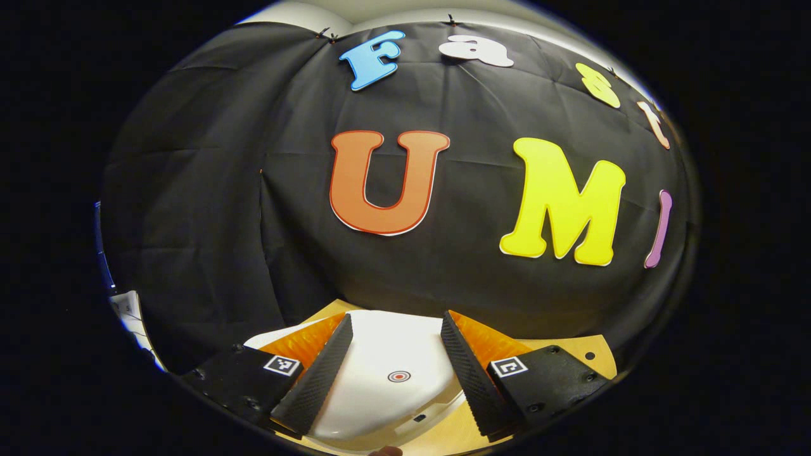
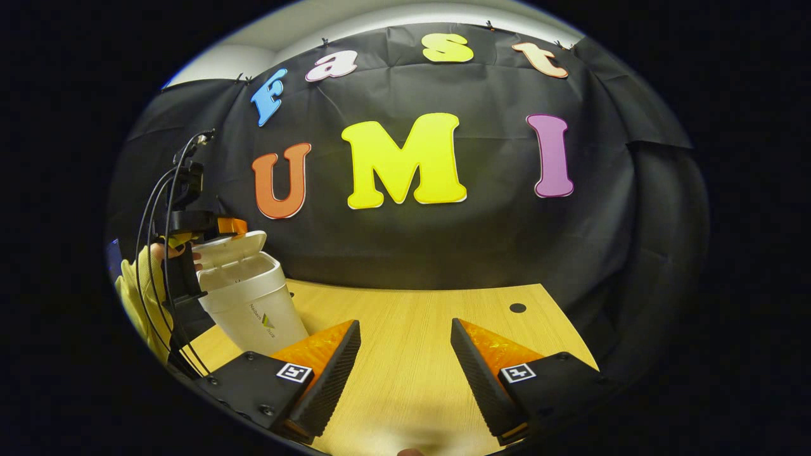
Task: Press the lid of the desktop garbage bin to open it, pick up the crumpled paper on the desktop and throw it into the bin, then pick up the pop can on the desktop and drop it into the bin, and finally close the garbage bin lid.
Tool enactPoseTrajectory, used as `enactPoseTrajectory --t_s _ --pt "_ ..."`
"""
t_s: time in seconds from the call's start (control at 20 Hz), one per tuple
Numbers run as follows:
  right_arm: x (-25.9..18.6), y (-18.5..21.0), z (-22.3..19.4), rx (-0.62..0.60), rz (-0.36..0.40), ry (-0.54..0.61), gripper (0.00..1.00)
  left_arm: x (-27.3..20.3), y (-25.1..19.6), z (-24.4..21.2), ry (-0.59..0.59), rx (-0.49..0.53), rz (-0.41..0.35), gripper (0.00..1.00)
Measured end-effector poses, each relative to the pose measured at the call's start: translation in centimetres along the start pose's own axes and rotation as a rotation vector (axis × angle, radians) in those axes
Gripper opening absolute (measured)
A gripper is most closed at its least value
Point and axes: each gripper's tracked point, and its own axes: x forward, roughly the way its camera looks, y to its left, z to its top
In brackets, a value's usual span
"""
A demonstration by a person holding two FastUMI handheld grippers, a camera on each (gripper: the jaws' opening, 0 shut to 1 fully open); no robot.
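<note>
1. a light wooden desktop (image 2: 412, 354) stands against the black cloth wall (image 2: 443, 247).
2. the white garbage bin (image 2: 250, 307) sits at its far left, lid (image 2: 231, 248) raised partway; its inside is hidden.
3. the left gripper (image 1: 396, 351) hangs spread over the lid (image 1: 386, 367), fingers apart from it.
4. the right gripper (image 2: 405, 361) is released, over bare wood.

White lid (image 1: 386, 367) up close in the left gripper view, glossy, with a small red-and-white ring mark (image 1: 398, 376) near its front. In the right gripper view the bin (image 2: 250, 304) is white too, a little green-and-yellow logo on its side. Tabletop (image 2: 418, 329) is light wood grain with one dark round hole (image 2: 517, 308) toward the far right corner. Yellow sleeve (image 2: 136, 294) beside the bin. Black-and-white square markers (image 2: 294, 372) on the gripper bodies.
</note>
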Motion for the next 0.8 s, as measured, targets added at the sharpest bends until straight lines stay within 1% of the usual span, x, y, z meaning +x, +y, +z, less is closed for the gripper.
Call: enactPoseTrajectory --t_s 0.3,0.55,0.7,0.8 --pt "0.2 -0.7 -0.2 0.010 0.009 0.007 0.92 0.0 -0.8 -3.9 0.070 0.044 0.004 0.93" --pt "0.7 -0.5 -0.4 0.027 0.032 0.018 0.92 -0.2 -0.7 -5.2 0.115 0.088 0.013 0.94" --pt "0.8 -0.2 -0.5 0.039 0.060 0.022 0.92 -0.4 -0.6 -6.1 0.138 0.102 0.025 0.94" --pt "1.0 -0.4 -0.5 0.046 0.077 0.027 0.92 -0.3 -0.6 -5.9 0.115 0.116 0.027 0.95"
